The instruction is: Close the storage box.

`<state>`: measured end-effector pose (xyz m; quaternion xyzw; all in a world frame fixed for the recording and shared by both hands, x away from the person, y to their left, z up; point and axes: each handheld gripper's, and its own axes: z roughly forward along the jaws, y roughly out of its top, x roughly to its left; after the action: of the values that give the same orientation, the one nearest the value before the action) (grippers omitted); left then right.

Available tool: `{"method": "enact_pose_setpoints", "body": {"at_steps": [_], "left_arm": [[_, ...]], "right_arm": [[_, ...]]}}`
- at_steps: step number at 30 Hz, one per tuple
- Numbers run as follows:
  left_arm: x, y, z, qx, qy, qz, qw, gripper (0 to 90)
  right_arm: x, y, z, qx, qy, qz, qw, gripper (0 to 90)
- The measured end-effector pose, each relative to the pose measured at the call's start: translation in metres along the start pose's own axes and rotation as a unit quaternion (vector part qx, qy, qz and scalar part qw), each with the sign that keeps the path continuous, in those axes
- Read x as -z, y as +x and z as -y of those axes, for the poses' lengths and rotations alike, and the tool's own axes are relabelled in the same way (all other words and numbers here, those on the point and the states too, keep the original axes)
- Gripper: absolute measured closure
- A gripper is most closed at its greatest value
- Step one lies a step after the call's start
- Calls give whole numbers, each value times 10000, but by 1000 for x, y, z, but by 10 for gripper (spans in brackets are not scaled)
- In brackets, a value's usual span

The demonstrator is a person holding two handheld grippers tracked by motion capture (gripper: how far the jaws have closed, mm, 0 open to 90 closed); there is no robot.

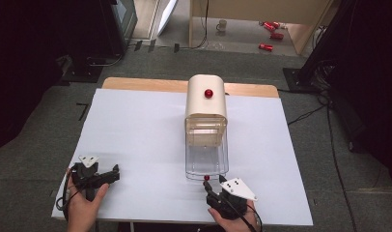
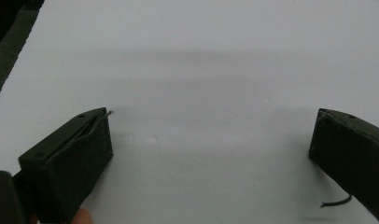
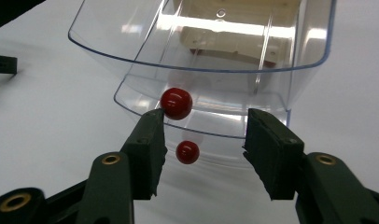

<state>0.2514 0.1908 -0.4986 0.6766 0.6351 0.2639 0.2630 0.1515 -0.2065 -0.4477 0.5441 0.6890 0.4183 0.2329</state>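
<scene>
Right tool (image 3: 204,126): jaws spread, at the clear drawer's (image 3: 290,60) red knob (image 3: 176,103).
Left tool (image 2: 211,140): jaws spread wide, resting on the white tabletop (image 2: 201,56).

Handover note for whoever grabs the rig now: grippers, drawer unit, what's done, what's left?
Left gripper: open, holding nothing, resting on the white sheet at the near left.
Right gripper: open, holding nothing, at the front of the clear drawer, jaws either side of its red knob, not closed on it.
Cream drawer unit stands at the table's middle; drawer is pulled out toward the person and looks empty.
Done: drawer appears open.
Left: probably either close on the knob or back away; intent unclear.
</scene>
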Motion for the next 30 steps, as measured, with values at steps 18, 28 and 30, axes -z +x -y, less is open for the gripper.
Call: {"method": "enact_pose_setpoints", "body": {"at_steps": [18,28,30], "left_arm": [[0,0,0,2,-2,0,10000,0],[0,0,0,-2,-1,1,10000,0],[0,0,0,-3,-1,0,10000,0]], "right_arm": [[-14,7,3,-37,193,-175,9997,711],[-16,9,2,-35,203,-185,9996,797],[-16,8,2,-25,203,-208,9996,804]]}}
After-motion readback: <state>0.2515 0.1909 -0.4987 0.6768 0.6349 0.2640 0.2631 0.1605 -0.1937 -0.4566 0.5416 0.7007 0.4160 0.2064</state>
